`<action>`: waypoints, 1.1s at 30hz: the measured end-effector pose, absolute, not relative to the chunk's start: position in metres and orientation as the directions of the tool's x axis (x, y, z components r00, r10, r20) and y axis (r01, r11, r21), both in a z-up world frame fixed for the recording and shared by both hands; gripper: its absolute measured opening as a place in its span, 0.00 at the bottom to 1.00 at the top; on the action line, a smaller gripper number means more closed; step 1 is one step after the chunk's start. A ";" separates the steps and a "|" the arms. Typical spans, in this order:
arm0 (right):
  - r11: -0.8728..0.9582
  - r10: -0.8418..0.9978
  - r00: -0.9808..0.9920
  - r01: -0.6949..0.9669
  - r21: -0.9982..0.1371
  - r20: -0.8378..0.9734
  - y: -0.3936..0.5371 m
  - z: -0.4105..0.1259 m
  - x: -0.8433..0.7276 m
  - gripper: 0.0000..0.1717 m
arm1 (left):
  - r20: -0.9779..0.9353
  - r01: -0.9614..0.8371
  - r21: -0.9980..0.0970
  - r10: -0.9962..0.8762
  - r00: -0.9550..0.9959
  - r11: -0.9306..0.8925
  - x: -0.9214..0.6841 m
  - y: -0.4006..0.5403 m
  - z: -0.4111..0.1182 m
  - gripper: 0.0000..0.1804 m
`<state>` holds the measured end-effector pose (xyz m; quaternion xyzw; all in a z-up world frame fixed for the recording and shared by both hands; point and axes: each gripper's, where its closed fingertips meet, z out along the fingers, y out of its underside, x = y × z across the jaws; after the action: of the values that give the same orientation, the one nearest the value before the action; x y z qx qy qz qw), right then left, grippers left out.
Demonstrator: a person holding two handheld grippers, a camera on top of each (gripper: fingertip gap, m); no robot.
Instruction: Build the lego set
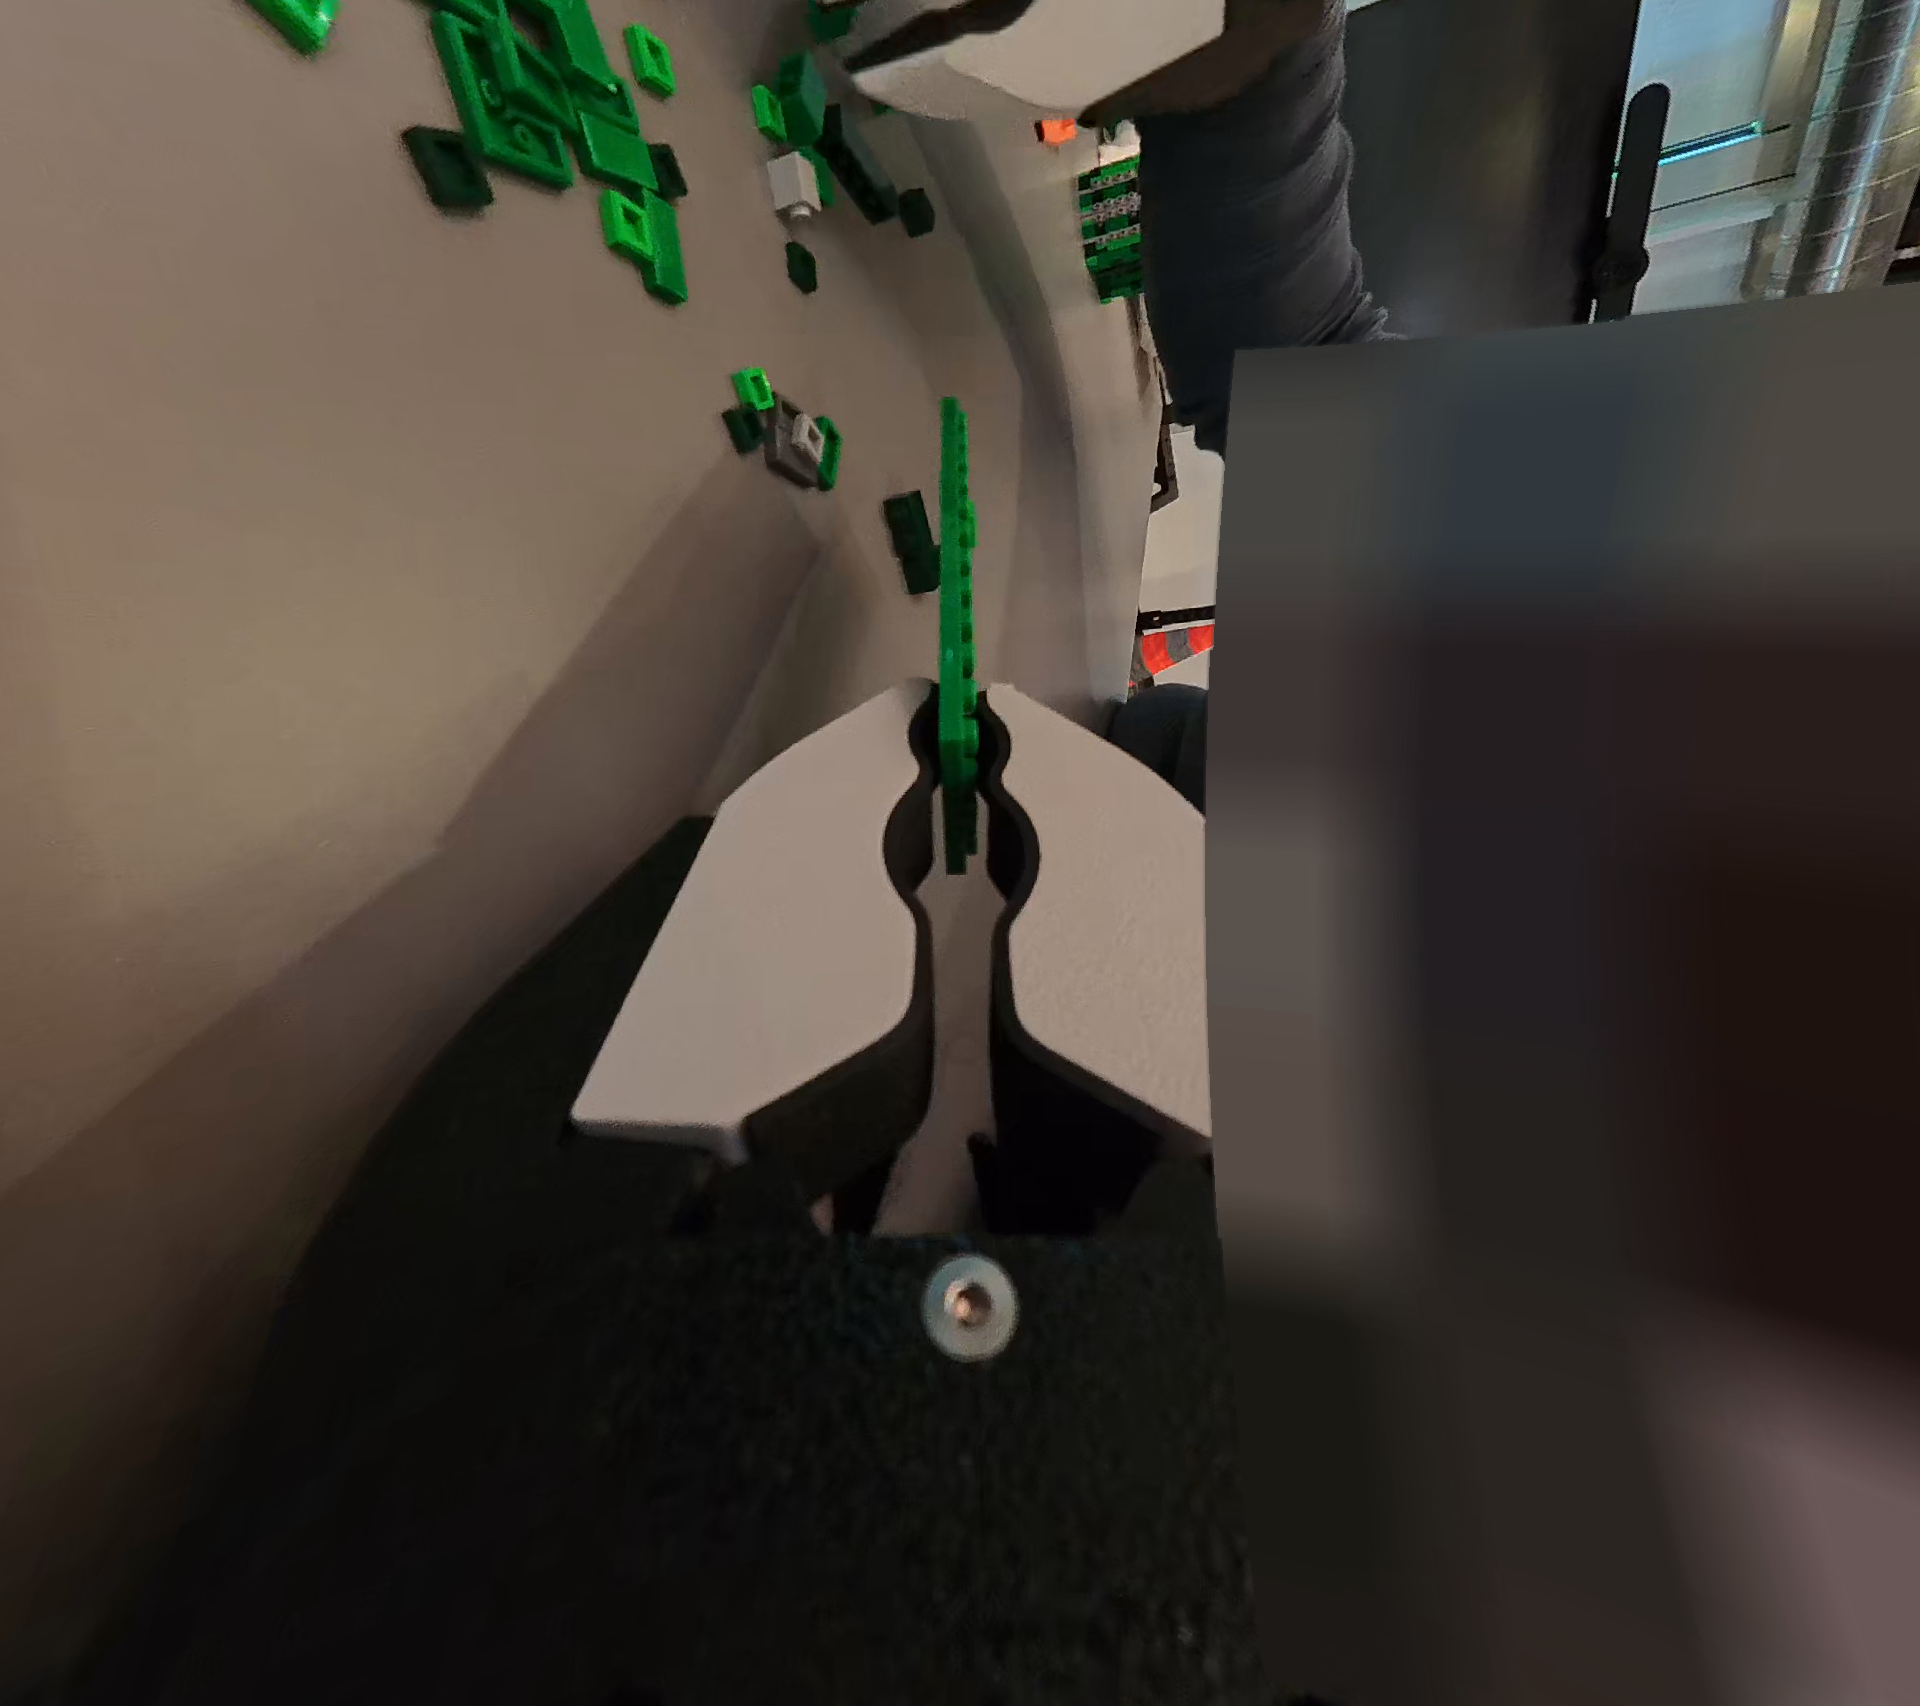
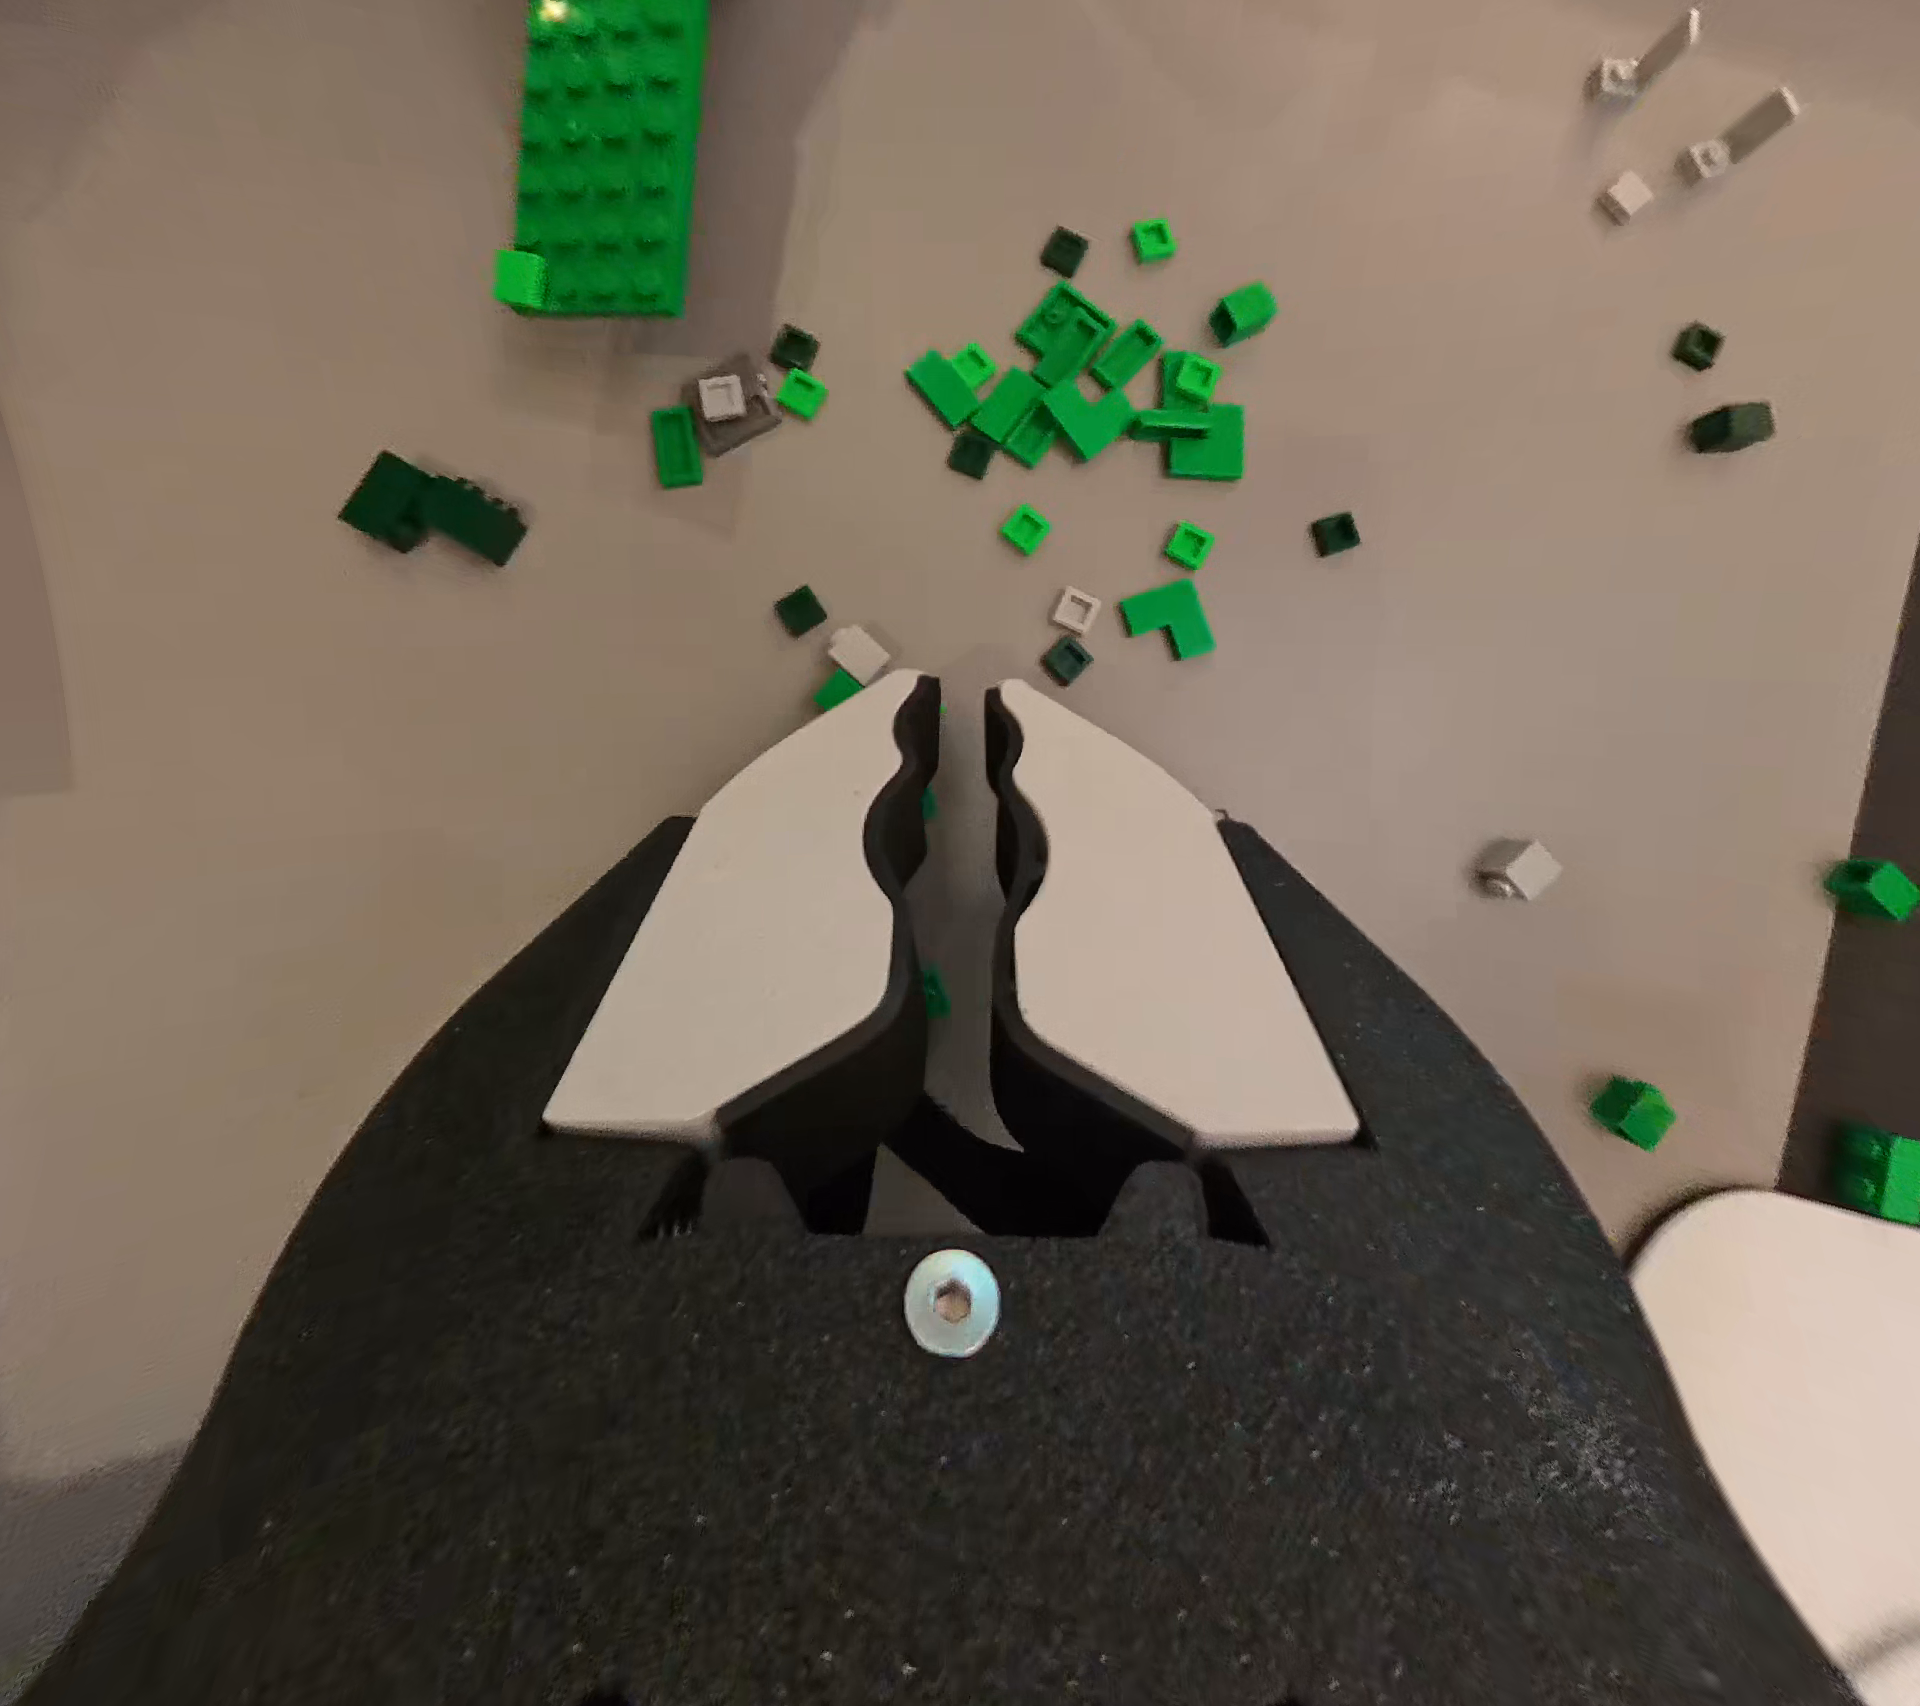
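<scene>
The left tool (image 1: 958, 700) is clenched on a long green studded plate (image 1: 954, 576), both pads pressed to its flat faces, the plate jutting edge-on past the fingertips above the grey tabletop (image 1: 260, 565). In the right wrist view the plate (image 2: 613, 87) hangs near the tabletop's far edge with a small bright green brick (image 2: 520, 276) at its lower corner. The right tool (image 2: 963, 700) hovers with its fingers slightly parted and nothing pressed between them, just short of a scatter of small green pieces (image 2: 1081, 399); a white brick (image 2: 860, 648) lies just beside its left fingertip.
</scene>
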<state>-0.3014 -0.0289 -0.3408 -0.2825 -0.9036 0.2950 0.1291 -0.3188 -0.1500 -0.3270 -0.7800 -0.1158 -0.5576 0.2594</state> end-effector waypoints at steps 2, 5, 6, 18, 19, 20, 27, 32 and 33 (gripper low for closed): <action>0.675 0.648 -0.749 0.479 -0.560 0.140 -0.011 -0.342 -0.313 0.06 | 0.931 0.473 -0.272 -0.104 0.351 -0.838 -0.320 -0.150 -0.328 0.02; 0.637 0.736 -0.637 0.539 -0.551 0.227 0.020 -0.337 -0.333 0.06 | 0.929 0.472 -0.279 -0.112 0.351 -0.836 -0.320 -0.151 -0.327 0.02; 0.612 0.746 -0.637 0.544 -0.574 0.192 0.020 -0.335 -0.335 0.05 | 0.929 0.472 -0.282 -0.115 0.351 -0.835 -0.320 -0.151 -0.326 0.02; 0.746 0.571 -0.817 0.473 -0.469 0.084 -0.026 -0.357 -0.332 0.08 | 0.929 0.486 -0.294 -0.125 0.349 -0.823 -0.322 -0.154 -0.324 0.02; 0.745 0.574 -0.815 0.479 -0.465 0.079 -0.026 -0.358 -0.332 0.07 | 0.929 0.485 -0.294 -0.126 0.349 -0.823 -0.322 -0.153 -0.324 0.02; 0.745 0.573 -0.816 0.482 -0.461 0.073 -0.026 -0.358 -0.331 0.07 | 0.929 0.486 -0.294 -0.125 0.349 -0.823 -0.322 -0.153 -0.324 0.02; 0.790 0.532 -0.838 0.441 -0.426 0.120 -0.029 -0.360 -0.329 0.04 | 0.928 0.484 -0.296 -0.127 0.350 -0.823 -0.322 -0.154 -0.324 0.02; 0.785 0.523 -0.833 0.390 -0.482 0.179 -0.032 -0.347 -0.323 0.00 | 0.926 0.490 -0.302 -0.130 0.353 -0.818 -0.323 -0.154 -0.324 0.02; 0.785 0.518 -0.834 0.374 -0.494 0.191 -0.033 -0.342 -0.319 0.00 | 0.926 0.492 -0.303 -0.131 0.353 -0.816 -0.323 -0.154 -0.323 0.02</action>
<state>-0.3187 -0.0334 -0.3424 -0.2395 -0.9311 0.2239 0.1600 -0.3234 -0.1539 -0.3234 -0.7736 -0.1164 -0.5566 0.2798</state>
